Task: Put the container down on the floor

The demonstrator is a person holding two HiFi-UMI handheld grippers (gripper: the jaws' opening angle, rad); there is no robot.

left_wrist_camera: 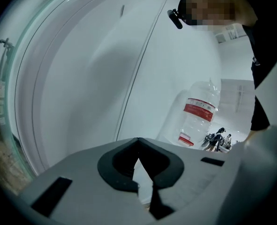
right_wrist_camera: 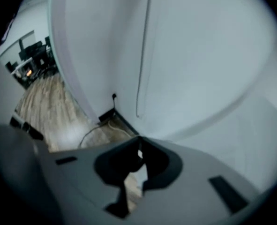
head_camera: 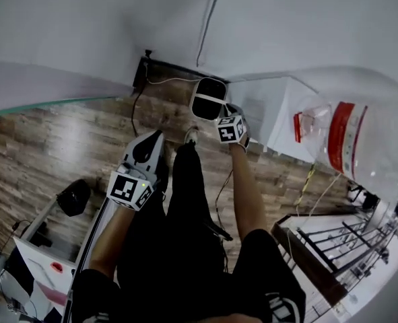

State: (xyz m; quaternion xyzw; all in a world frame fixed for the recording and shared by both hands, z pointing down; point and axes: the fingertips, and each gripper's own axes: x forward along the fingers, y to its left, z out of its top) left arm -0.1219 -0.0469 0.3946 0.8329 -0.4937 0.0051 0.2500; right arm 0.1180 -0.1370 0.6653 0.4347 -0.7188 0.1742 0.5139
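Observation:
The container is a large clear water bottle (head_camera: pixel 363 136) with a red label, big at the right edge of the head view. In the left gripper view the bottle (left_wrist_camera: pixel 199 114) stands upright against a white wall, well beyond the jaws. My left gripper (head_camera: pixel 145 152) hangs in front of my left leg, and its tips (left_wrist_camera: pixel 138 142) meet with nothing between them. My right gripper (head_camera: pixel 209 101) is held farther out and points down at the floor. Its tips (right_wrist_camera: pixel 139 146) also touch, empty. Neither gripper touches the bottle.
Wood floor (head_camera: pixel 64 140) runs to a white wall with a black socket and cable (head_camera: pixel 145 69). A white cabinet (head_camera: pixel 266 113) stands by the bottle, a dark rack (head_camera: pixel 320 247) at lower right, a cluttered white table (head_camera: pixel 30 268) at lower left. People stand far off (left_wrist_camera: pixel 218 137).

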